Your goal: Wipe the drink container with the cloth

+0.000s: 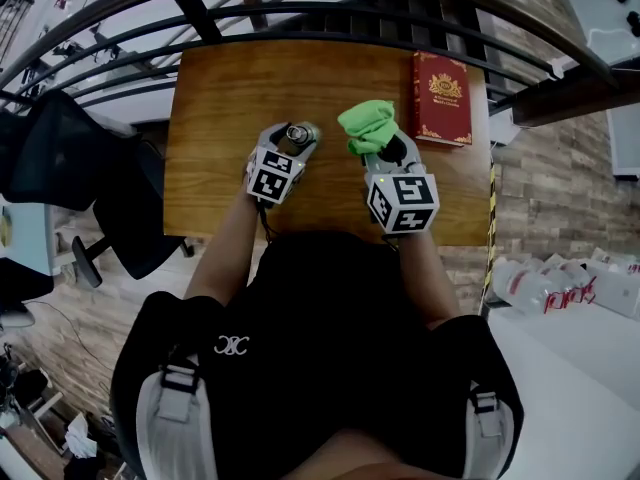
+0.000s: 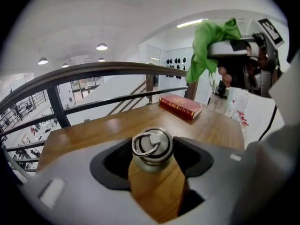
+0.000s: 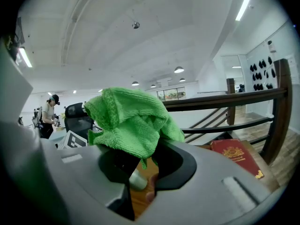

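The drink container is a flask with a silver ring-topped cap; it stands upright on the wooden table. My left gripper has its jaws on either side of the flask, close to the cap but not clamping it. My right gripper is to the right of the flask, shut on a bunched green cloth that it holds above the table. The cloth drapes over that gripper's jaws. A sliver of the flask shows through the gap beneath. The cloth hangs at the upper right of the left gripper view.
A red book lies flat at the table's far right corner. A dark metal railing runs along the table's far edge. A black office chair stands to the left of the table. In the right gripper view a person stands far off.
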Demonstrator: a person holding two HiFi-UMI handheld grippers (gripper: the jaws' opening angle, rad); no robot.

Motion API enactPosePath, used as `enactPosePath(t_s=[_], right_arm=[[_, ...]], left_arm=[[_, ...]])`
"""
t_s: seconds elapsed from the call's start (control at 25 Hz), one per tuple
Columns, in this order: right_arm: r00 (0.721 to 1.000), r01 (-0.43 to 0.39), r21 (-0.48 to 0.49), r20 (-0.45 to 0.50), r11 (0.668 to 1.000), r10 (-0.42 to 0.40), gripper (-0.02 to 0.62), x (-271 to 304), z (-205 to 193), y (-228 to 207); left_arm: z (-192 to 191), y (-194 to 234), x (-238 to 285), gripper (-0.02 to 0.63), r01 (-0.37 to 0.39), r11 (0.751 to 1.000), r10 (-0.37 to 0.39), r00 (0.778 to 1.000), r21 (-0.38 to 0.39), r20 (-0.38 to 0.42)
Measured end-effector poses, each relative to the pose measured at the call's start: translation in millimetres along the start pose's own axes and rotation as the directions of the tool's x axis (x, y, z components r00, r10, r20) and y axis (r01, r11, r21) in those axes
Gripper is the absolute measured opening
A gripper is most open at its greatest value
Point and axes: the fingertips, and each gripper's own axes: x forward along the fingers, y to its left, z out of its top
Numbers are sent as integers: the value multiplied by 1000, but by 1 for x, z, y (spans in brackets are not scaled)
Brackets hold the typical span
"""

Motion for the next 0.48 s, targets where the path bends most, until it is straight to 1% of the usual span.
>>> enactPosePath(t_s=[0.08,0.16,0.24,0.32,0.4,0.48], right_arm=[[998,-67,20,-2,998,67,80,11,-1,12],[988,-152,46,4,987,152,80,22,-3,27],[969,-245,71,12,967,245,80,32,-6,44],[947,-321,89,1,943,322,80,42,-12,61],[926,-370,99,-38,924,375,80,52,-24,74],[905,-405,106,-94,908,415,80,63,-39,87]], left_arm=[[-4,1,-4,322,2,1000,-2,1000,-16,6],[-7,2,-7,322,-1,999,1,1000,-33,13],[-11,1,-10,322,-6,999,7,1000,-38,21],[-14,0,-13,322,-11,999,12,1000,-32,28],[-18,-2,-16,322,-16,999,17,999,-30,34],[-22,-2,-19,321,-18,999,20,999,-46,41]])
